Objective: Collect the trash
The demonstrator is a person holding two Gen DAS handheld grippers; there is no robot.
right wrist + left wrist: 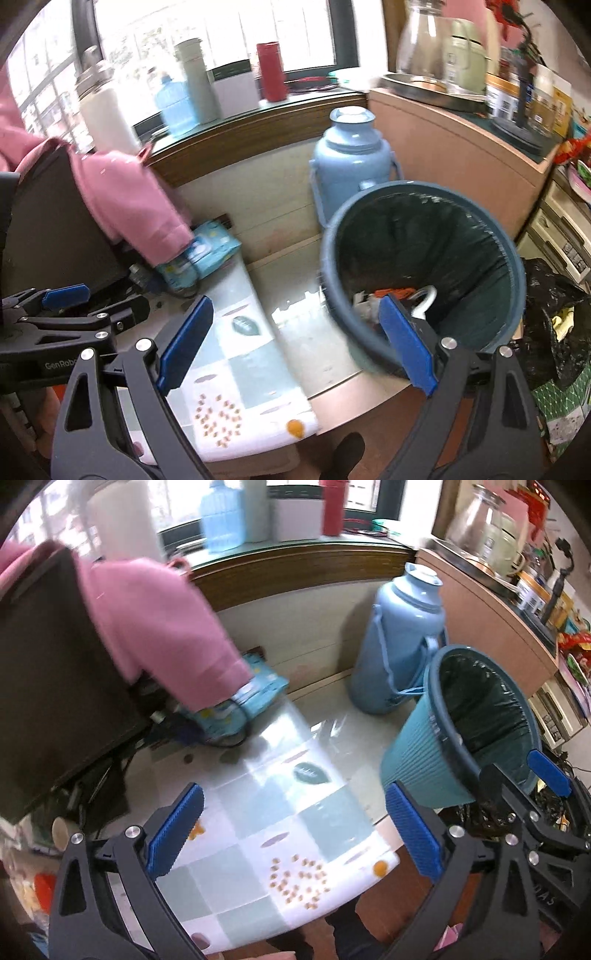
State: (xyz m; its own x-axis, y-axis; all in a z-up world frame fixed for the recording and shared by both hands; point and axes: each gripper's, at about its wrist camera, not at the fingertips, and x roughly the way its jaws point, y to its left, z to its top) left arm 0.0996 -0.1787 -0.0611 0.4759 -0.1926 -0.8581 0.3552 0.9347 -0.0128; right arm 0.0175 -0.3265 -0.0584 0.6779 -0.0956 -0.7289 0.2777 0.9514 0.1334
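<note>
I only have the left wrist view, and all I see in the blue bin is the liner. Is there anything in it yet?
Observer: Yes. The right wrist view looks into the blue bin. Scraps lie at its bottom, among them an orange scrap and a white curved piece.
Operator: What is to the right of the bin?
Observer: A black bag sits there, with something yellowish showing at its side.
Operator: Is the right gripper carrying anything?
Observer: No. The right gripper is open, with nothing between its fingers.
</note>
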